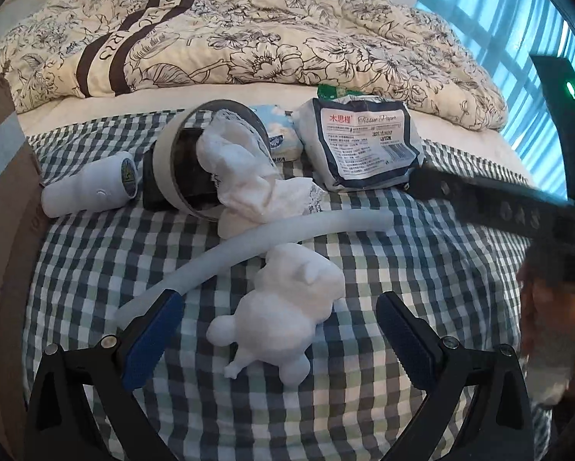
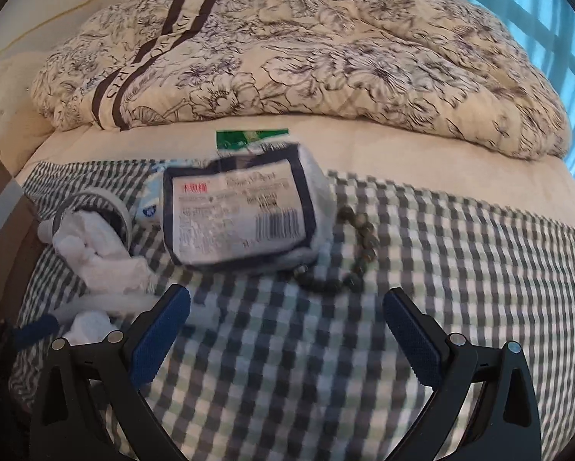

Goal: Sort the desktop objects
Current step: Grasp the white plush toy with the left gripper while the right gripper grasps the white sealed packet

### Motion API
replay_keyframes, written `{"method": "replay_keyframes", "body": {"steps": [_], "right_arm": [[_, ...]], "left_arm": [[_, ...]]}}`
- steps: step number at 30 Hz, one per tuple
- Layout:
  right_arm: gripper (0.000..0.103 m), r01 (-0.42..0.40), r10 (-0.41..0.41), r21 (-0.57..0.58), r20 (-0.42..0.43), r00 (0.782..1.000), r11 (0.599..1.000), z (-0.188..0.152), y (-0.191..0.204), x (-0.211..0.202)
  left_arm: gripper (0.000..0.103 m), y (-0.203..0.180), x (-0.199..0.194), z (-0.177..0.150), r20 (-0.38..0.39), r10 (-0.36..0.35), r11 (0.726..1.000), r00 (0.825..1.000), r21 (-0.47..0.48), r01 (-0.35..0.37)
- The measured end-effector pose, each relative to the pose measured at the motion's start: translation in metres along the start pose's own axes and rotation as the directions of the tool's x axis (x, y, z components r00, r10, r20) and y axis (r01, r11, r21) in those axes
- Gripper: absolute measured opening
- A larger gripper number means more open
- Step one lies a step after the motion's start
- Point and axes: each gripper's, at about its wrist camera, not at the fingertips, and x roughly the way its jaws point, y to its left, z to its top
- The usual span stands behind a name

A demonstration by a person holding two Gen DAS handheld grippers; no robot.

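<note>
Two tongs apart, empty | left tongs (image 1: 276, 330): white figurine (image 1: 283, 326) | right tongs (image 2: 287, 330): bead bracelet (image 2: 349, 253)

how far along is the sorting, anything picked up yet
Nothing looks sorted yet. Both grippers are open and empty: the left gripper sits around the white toy figure, the right gripper is over bare checked cloth. Still loose together: tissue pack, tape roll stuffed with crumpled tissue, white bottle, white tube and bead bracelet.
</note>
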Motion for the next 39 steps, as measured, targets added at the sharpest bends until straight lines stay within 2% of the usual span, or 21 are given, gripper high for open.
{"method": "replay_keyframes", "body": {"steps": [1,3,8,9,10,14,15,16,17,19,21,22,28,39], "right_arm": [[0.101,-0.005,0.005,-0.005,0.007,1.0,1.0,0.005,0.0,0.003],[0.101,-0.016,0.017,-0.016,0.019,1.0,1.0,0.015,0.0,0.009],[0.101,-0.019,0.02,-0.038,0.018,1.0,0.999,0.041,-0.004,0.034],[0.101,-0.019,0.02,-0.038,0.01,1.0,0.999,0.043,-0.006,0.039],[0.101,-0.019,0.019,-0.041,0.003,1.0,0.999,0.046,-0.006,0.044],[0.099,-0.022,0.019,-0.072,-0.042,0.999,0.997,0.051,0.0,0.066],[0.091,-0.038,0.035,-0.073,-0.042,0.999,0.997,0.05,0.001,0.067],[0.076,-0.061,0.058,-0.071,-0.04,0.998,0.996,0.049,0.001,0.067],[0.068,-0.073,0.07,-0.068,-0.039,0.997,0.995,0.048,0.002,0.066],[0.042,-0.047,0.045,-0.064,-0.031,0.998,0.997,0.046,0.002,0.062],[0.026,-0.04,0.04,-0.045,-0.02,0.999,0.998,0.046,0.0,0.056],[0.023,-0.053,0.052,-0.033,-0.016,0.998,0.998,0.045,-0.002,0.052],[0.013,-0.09,0.09,-0.022,0.009,0.996,0.996,0.036,-0.001,0.023],[0.01,-0.069,0.071,-0.022,0.125,0.99,0.997,0.03,0.011,-0.052]], "left_arm": [[0.095,-0.002,0.001,0.0,0.002,0.006,1.0,1.0,0.007,-0.006],[0.078,-0.004,0.004,0.0,-0.006,0.023,1.0,1.0,0.016,-0.022],[0.068,-0.002,0.008,-0.002,-0.01,0.007,1.0,1.0,-0.002,-0.007],[0.053,-0.002,0.008,-0.002,-0.009,0.001,1.0,1.0,-0.002,-0.001],[0.05,-0.003,0.01,-0.001,-0.019,0.008,1.0,1.0,0.003,-0.008],[0.05,-0.005,0.011,-0.002,-0.015,0.011,1.0,1.0,0.004,-0.011],[0.05,-0.004,0.01,-0.002,-0.012,0.007,1.0,1.0,0.0,-0.007],[0.05,-0.003,0.01,-0.002,-0.011,0.002,1.0,1.0,-0.006,-0.002],[0.05,-0.002,0.009,-0.002,-0.01,0.0,1.0,1.0,-0.011,0.0],[0.05,-0.002,0.008,-0.002,-0.008,0.001,1.0,1.0,-0.016,-0.001],[0.049,-0.002,0.006,-0.002,-0.006,0.002,1.0,1.0,-0.021,-0.002],[0.049,-0.002,0.005,-0.003,-0.003,0.002,1.0,1.0,-0.023,-0.003],[0.05,-0.002,-0.009,-0.004,0.017,0.007,0.999,1.0,-0.031,-0.007],[0.05,0.004,-0.059,-0.002,0.09,0.013,0.999,0.996,-0.044,-0.009]]}}
